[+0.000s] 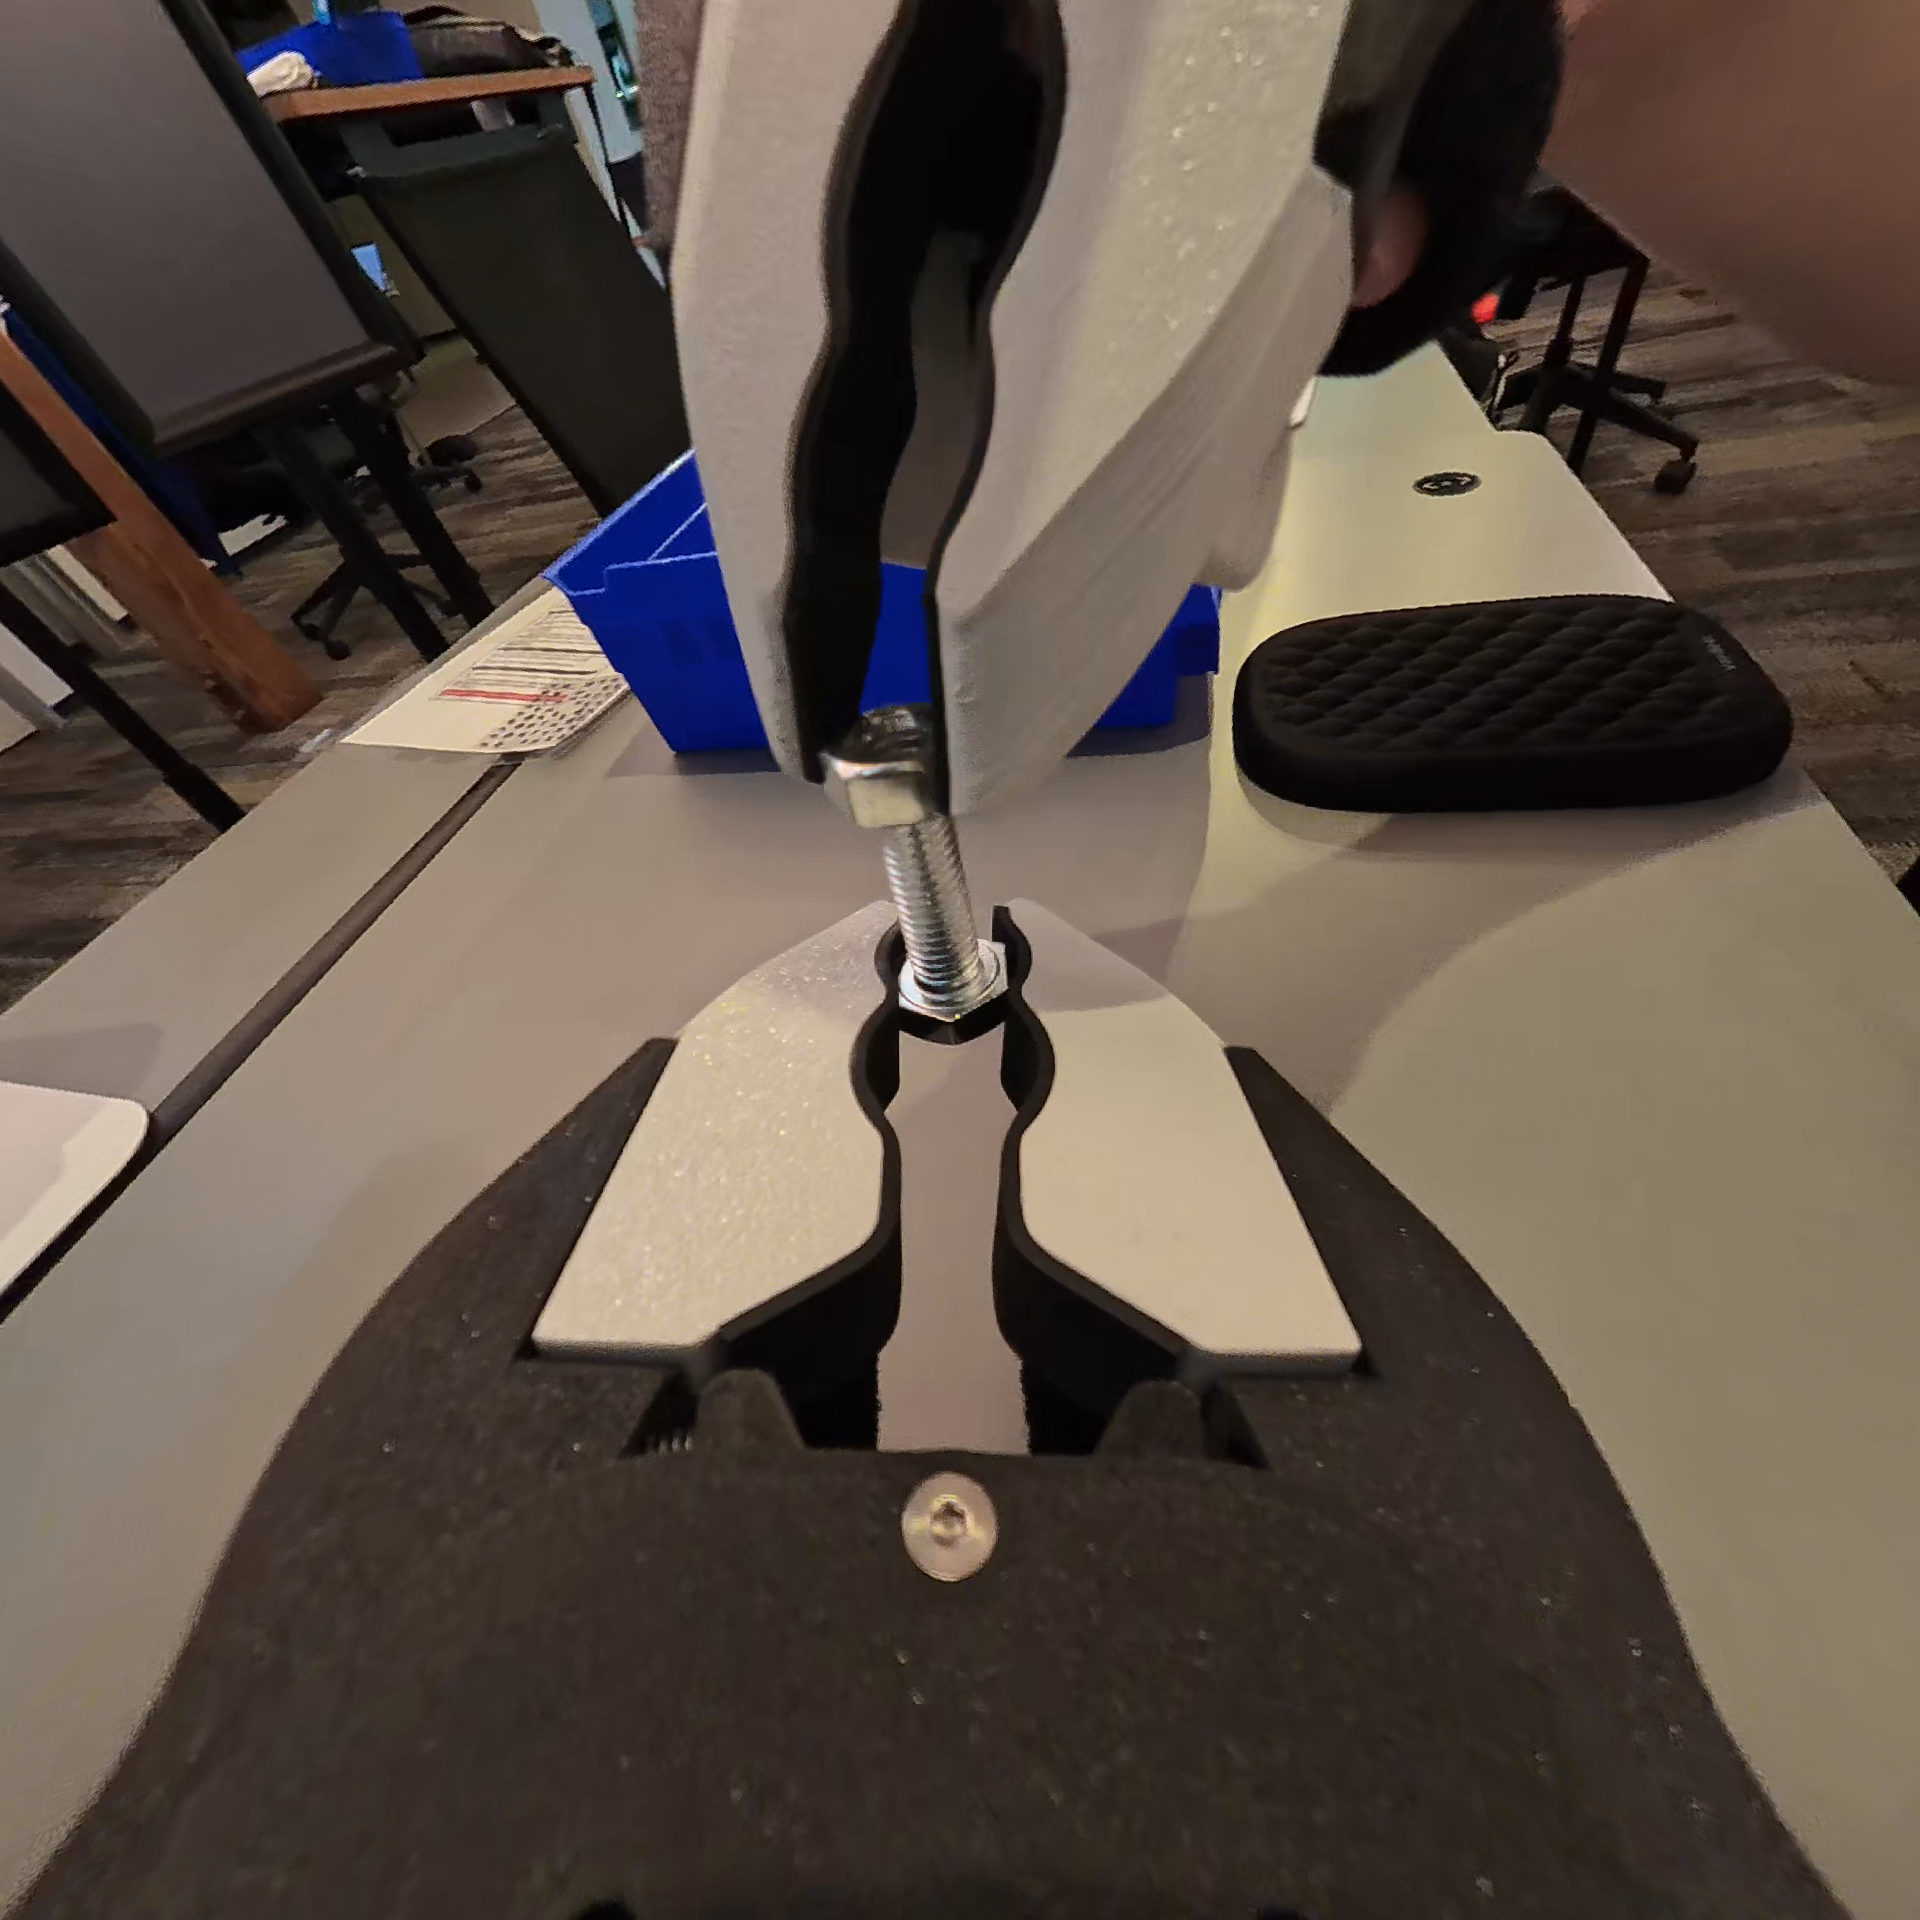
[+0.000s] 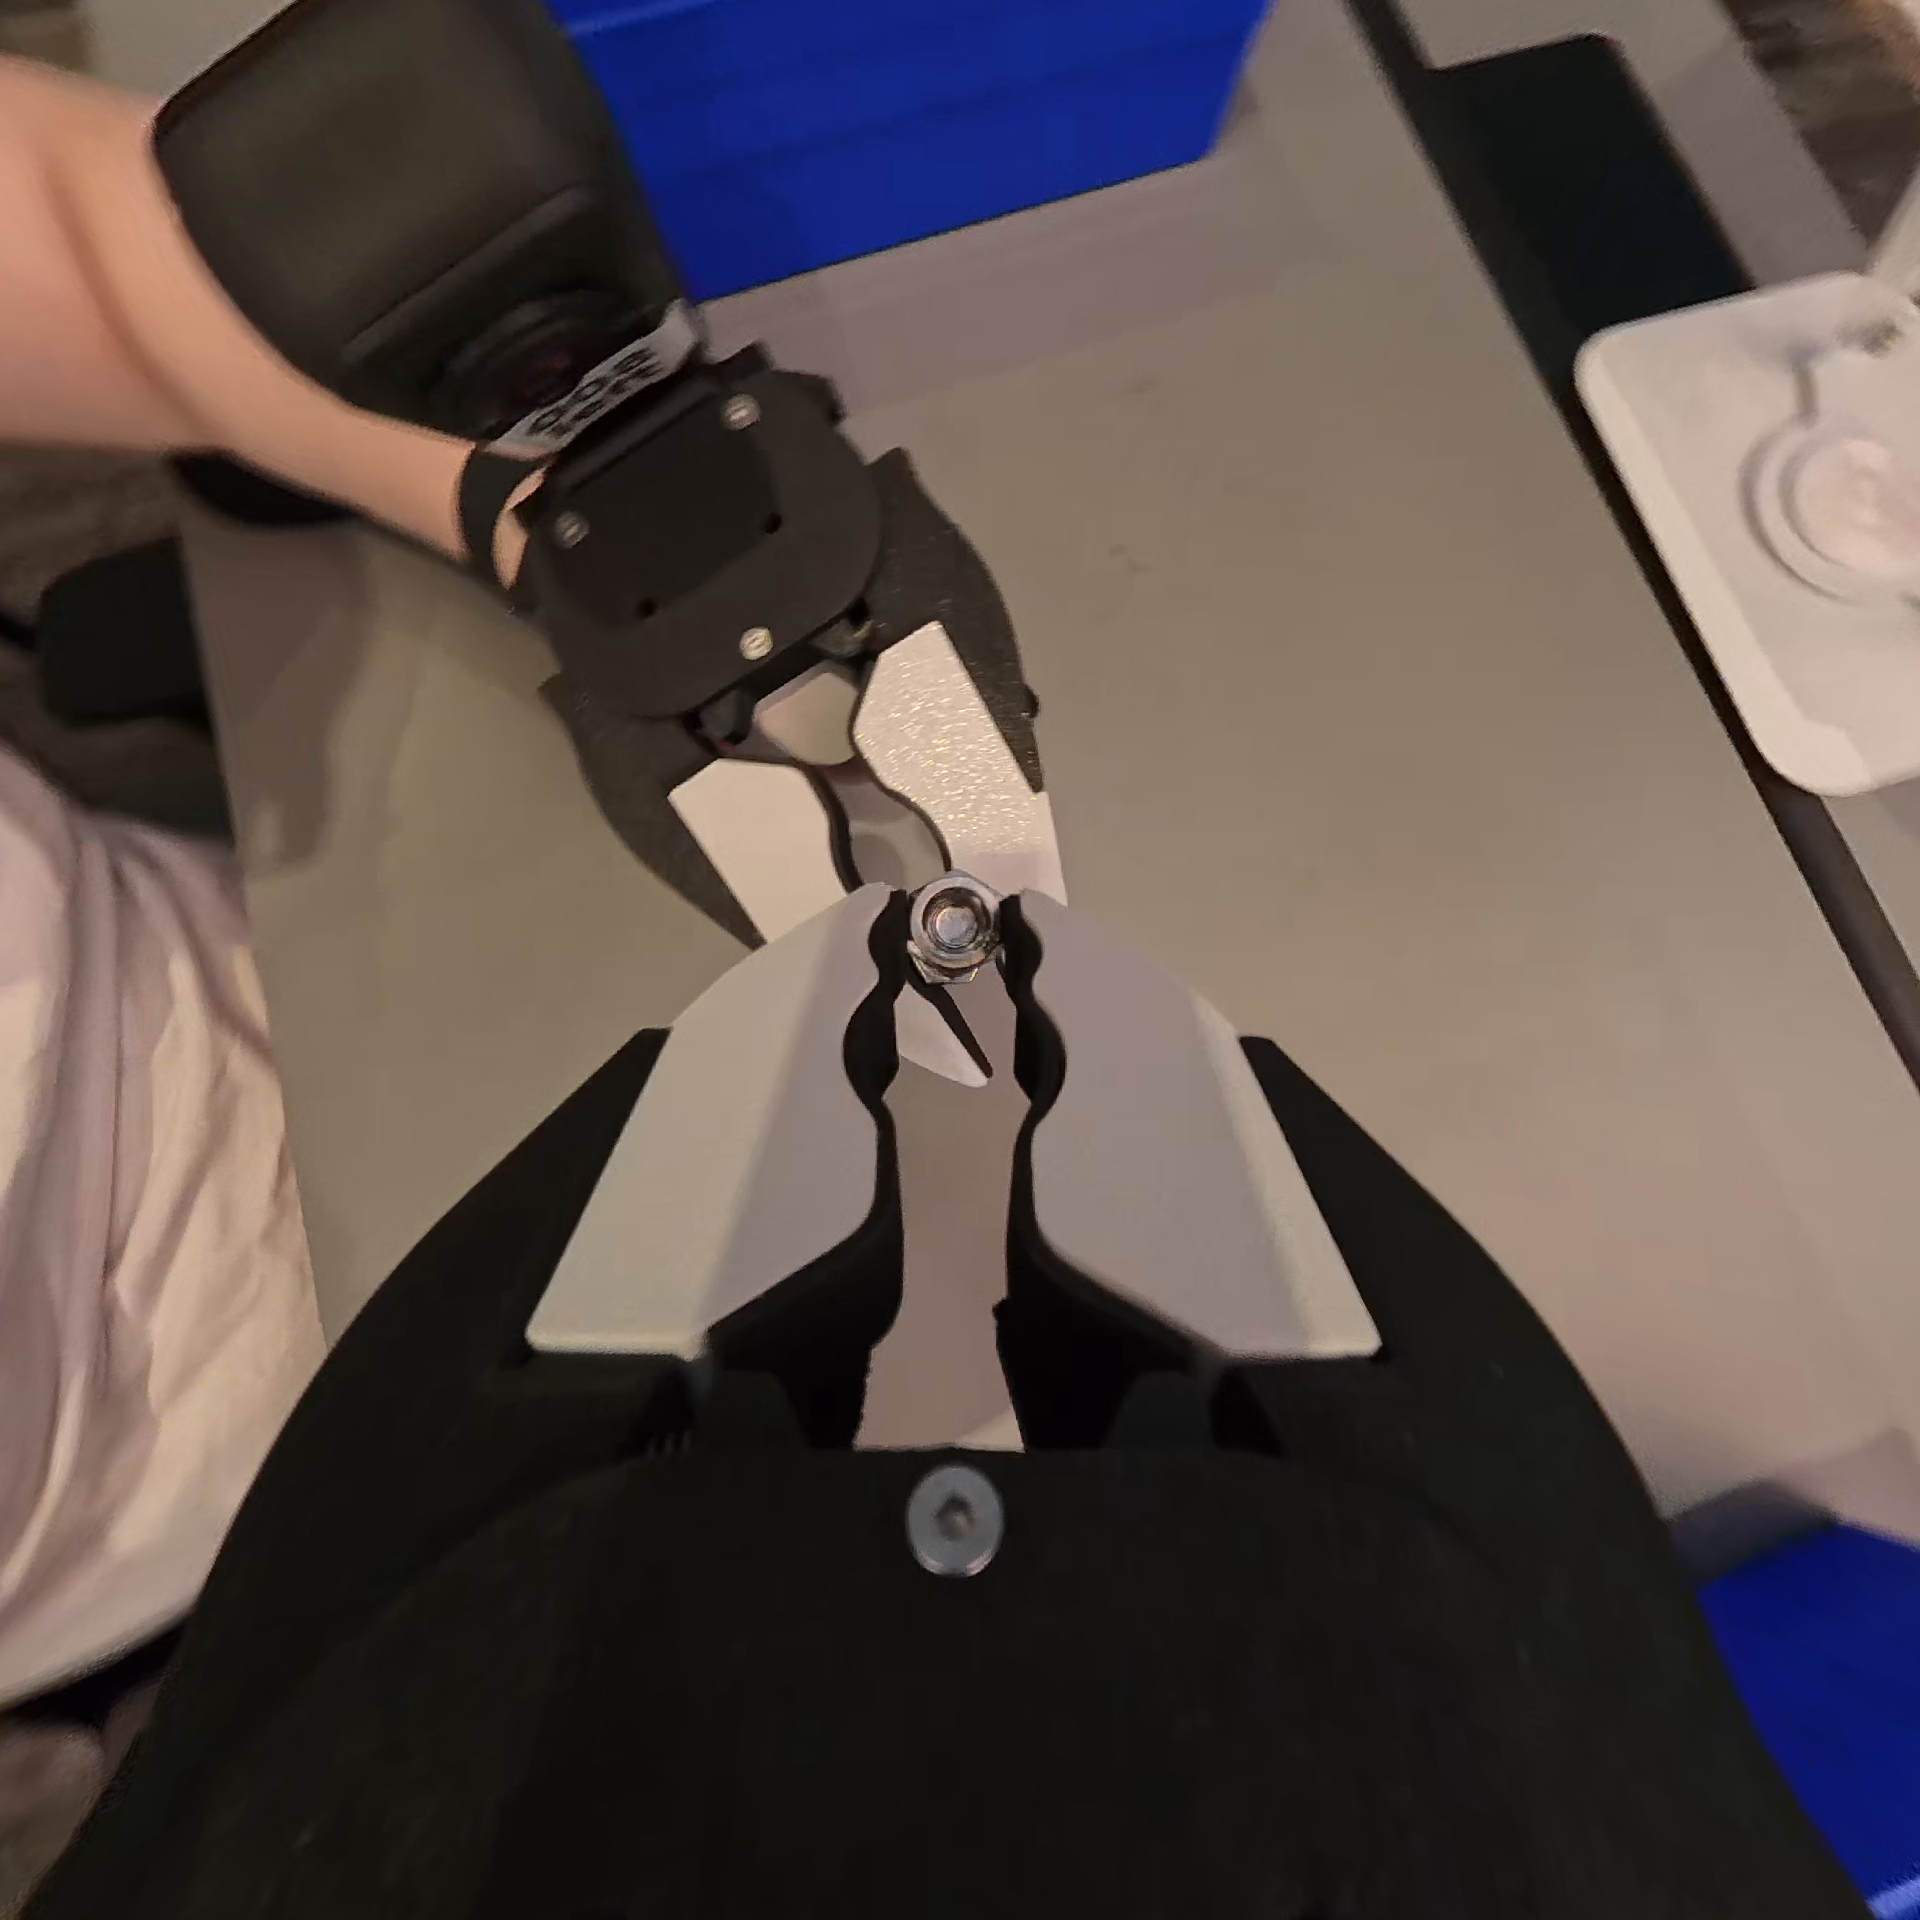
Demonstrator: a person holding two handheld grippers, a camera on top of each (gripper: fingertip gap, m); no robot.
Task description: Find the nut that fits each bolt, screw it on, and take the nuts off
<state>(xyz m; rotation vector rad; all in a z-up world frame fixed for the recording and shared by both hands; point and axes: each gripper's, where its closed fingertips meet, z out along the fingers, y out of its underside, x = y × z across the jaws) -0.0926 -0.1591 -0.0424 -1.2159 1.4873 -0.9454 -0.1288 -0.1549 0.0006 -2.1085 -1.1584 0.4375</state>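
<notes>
A silver bolt [image 1: 928, 902] stands upright above the grey table [image 1: 1558, 1143], its hex head pinched by the right gripper [image 1: 881, 774] from above, its lower end threaded into a nut [image 1: 948, 995] clamped in the left gripper [image 1: 951, 977] — a blue bin [image 1: 665, 644] and black pad [image 1: 1507, 707] lie beyond.
</notes>
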